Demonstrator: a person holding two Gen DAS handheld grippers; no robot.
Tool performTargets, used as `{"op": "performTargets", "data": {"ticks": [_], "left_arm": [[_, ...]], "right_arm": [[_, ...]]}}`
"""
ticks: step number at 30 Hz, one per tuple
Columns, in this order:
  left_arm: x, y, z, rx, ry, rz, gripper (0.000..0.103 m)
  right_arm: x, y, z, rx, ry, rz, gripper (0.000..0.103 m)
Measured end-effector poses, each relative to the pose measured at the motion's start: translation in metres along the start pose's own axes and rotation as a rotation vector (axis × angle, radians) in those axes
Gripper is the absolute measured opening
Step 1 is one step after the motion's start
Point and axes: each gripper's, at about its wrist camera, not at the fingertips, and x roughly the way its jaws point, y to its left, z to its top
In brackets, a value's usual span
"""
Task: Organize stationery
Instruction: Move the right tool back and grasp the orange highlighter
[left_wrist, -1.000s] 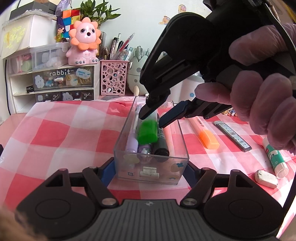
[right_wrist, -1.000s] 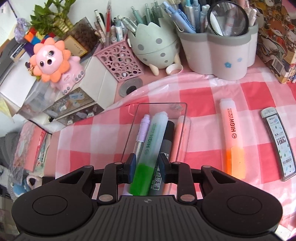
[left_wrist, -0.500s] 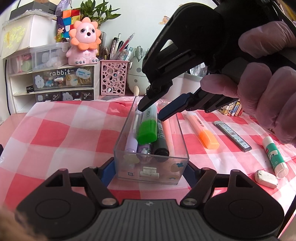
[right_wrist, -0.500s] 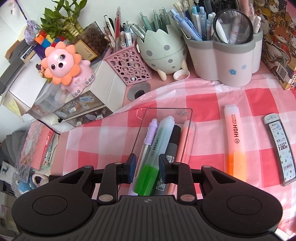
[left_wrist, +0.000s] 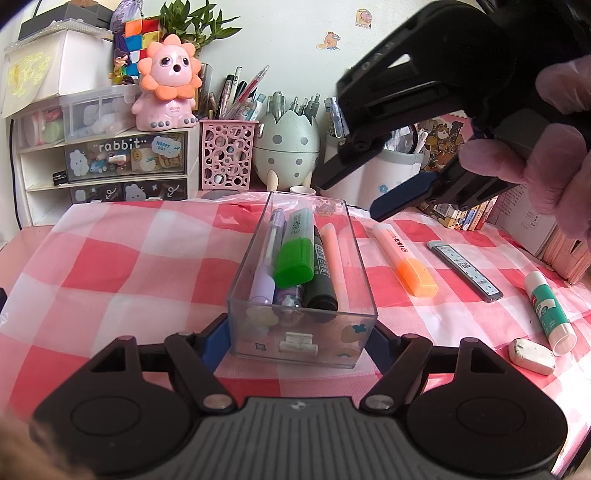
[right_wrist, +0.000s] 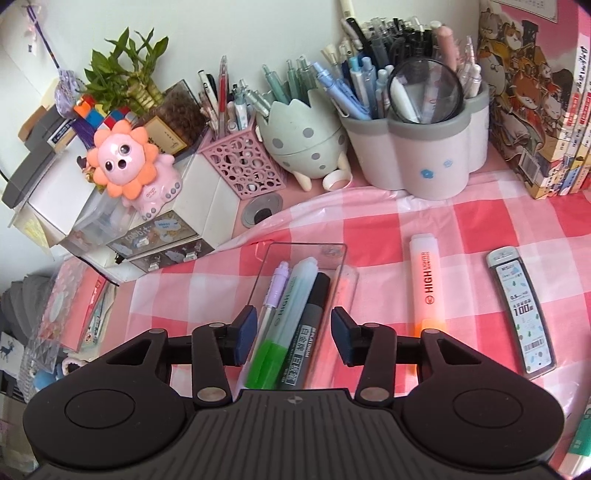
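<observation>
My left fingers stay clenched on the near end of the clear box on the counter, while my right fingers, now spreading and lifted clear, have dropped the green highlighter inside, leaving the orange highlighter next.

The clear box looks like glossy transparent plastic, with stickers on its front wall. A thin, slightly crinkled checked cloth with a faint sheen covers the counter. The green-capped highlighter is smooth plastic. The eraser looks matt and smudged. The egg-shaped pen pot has a matt speckled finish.
</observation>
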Motion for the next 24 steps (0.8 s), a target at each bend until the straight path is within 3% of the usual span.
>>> {"op": "performTargets", "data": {"ticks": [7,13,24], "left_arm": [[0.000,0.000,0.000,0.000,0.000,0.000,0.049],[0.000,0.000,0.000,0.000,0.000,0.000,0.049],[0.000,0.000,0.000,0.000,0.000,0.000,0.049]], "right_arm": [[-0.012,-0.015,0.001,0.002,-0.042,-0.028,0.059],[-0.016,-0.027,-0.005,-0.054,-0.109,-0.124,0.061],[0.010,-0.040,-0.019,-0.193,-0.132,-0.211,0.062]]}}
